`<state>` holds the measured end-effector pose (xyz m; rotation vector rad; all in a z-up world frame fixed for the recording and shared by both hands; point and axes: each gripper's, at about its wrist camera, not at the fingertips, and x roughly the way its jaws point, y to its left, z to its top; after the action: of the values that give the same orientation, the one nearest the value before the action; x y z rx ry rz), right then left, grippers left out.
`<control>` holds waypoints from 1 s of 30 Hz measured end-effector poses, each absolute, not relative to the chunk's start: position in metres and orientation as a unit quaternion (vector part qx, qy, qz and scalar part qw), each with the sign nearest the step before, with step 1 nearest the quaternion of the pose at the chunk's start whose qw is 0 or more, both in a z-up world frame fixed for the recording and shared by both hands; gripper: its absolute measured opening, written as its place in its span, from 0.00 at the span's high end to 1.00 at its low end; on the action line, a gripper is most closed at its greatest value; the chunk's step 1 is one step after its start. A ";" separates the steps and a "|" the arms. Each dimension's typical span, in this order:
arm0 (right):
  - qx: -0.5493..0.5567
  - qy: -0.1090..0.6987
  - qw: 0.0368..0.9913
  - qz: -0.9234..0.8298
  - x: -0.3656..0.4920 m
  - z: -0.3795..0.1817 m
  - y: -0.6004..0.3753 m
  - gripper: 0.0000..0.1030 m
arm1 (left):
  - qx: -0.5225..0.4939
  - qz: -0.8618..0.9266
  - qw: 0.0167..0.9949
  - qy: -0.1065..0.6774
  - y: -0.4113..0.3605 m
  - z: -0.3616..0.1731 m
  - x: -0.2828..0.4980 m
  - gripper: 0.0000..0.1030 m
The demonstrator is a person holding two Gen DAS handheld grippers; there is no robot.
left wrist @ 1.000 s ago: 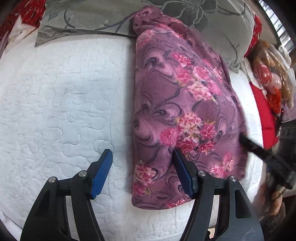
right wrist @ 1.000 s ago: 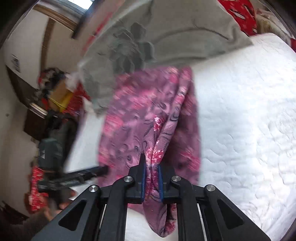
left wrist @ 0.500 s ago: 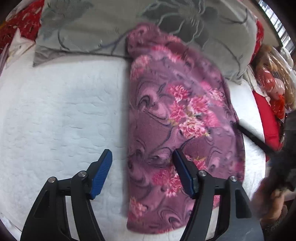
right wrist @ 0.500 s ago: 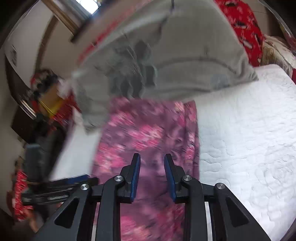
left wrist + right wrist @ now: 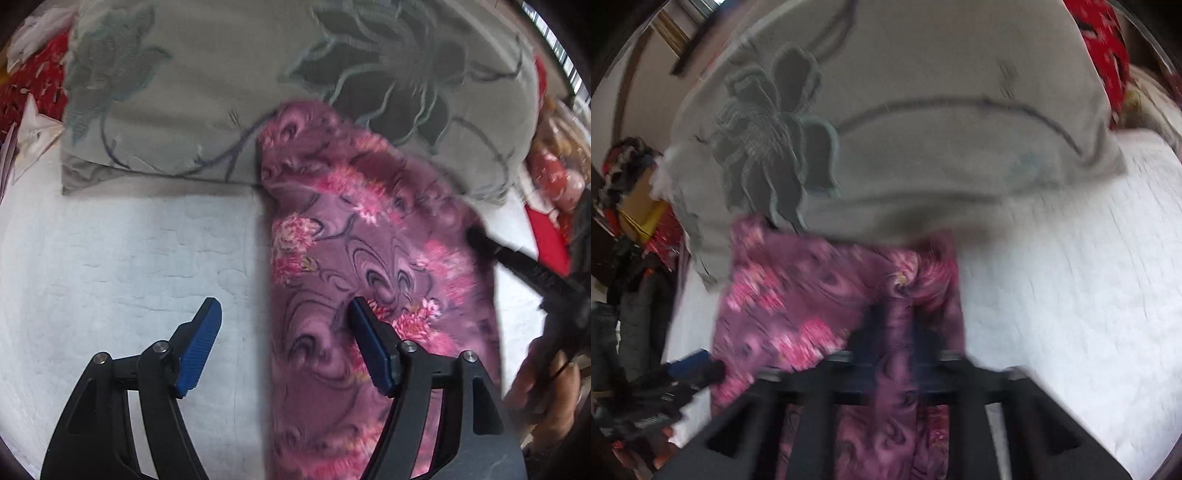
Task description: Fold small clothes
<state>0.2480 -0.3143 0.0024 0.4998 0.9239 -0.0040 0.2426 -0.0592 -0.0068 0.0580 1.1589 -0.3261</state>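
Right gripper (image 5: 892, 325) has just snapped closed, pinching a fold of the purple floral garment (image 5: 369, 266). Left gripper (image 5: 284, 332) hangs wide and empty, straddling the garment's left edge. Garment lies lengthwise on the white quilted bed (image 5: 129, 258), far end against the grey pillow (image 5: 240, 92).
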 end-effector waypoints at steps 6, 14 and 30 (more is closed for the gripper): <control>0.227 0.453 0.862 -0.022 0.260 -0.013 -0.322 0.88 | 0.037 -0.144 0.831 0.537 -0.069 -0.014 0.243 0.21; 0.220 0.404 0.887 0.026 0.214 0.024 -0.301 0.75 | 0.042 -0.136 0.831 0.538 -0.073 -0.007 0.227 0.21; 0.132 0.483 0.863 0.073 0.165 -0.005 -0.260 0.65 | 0.015 -0.156 0.827 0.540 -0.033 -0.008 0.163 0.21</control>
<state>0.1647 -0.2598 -0.0048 0.2769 1.0121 0.1538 0.1629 -0.0326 -0.0085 0.0324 1.1458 -0.3304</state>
